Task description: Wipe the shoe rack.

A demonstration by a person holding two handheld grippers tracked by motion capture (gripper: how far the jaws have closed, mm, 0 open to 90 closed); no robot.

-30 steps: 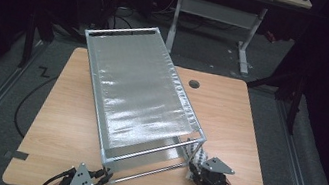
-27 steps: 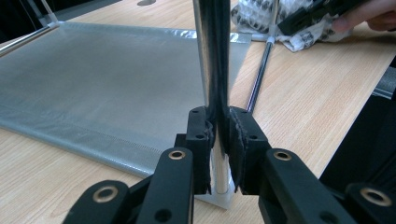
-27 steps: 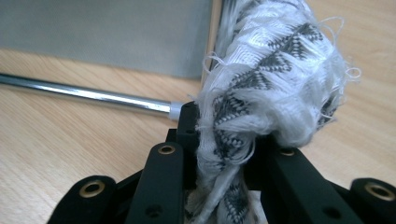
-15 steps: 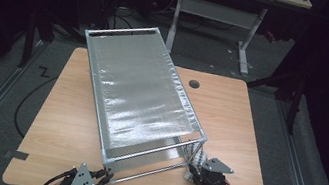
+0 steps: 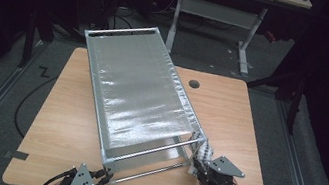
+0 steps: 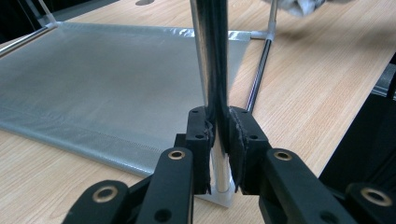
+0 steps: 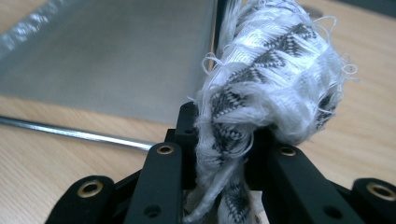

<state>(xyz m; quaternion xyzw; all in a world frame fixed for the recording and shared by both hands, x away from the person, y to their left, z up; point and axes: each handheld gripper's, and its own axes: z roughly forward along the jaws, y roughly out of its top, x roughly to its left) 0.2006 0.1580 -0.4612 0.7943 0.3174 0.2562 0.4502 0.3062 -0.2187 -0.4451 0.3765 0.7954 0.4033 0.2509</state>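
Observation:
A metal rack frame with a silver mesh panel point(image 5: 141, 99) lies tilted across the wooden table point(image 5: 249, 122). At the frame's near left corner, my left gripper point(image 5: 105, 175) is shut on a chrome upright post point(image 6: 212, 70); in the left gripper view point(image 6: 218, 140) both pads press on that post. My right gripper point(image 5: 199, 163) is at the near right corner, shut on a bunched white-and-black woven cloth point(image 5: 204, 152). In the right gripper view the cloth point(image 7: 271, 65) bulges out above the gripper point(image 7: 224, 135) and hides the corner post behind it. A thin chrome rod point(image 7: 70, 133) runs along the table.
A round cable hole point(image 5: 194, 84) sits in the table behind the rack. Grey tape marks the near corners point(image 5: 16, 155). A cable point(image 5: 24, 99) loops on the floor at the left. Another desk frame point(image 5: 217, 10) stands at the back.
My right gripper with the cloth has risen a little at the frame's near right corner. The left gripper and the rack have stayed in place.

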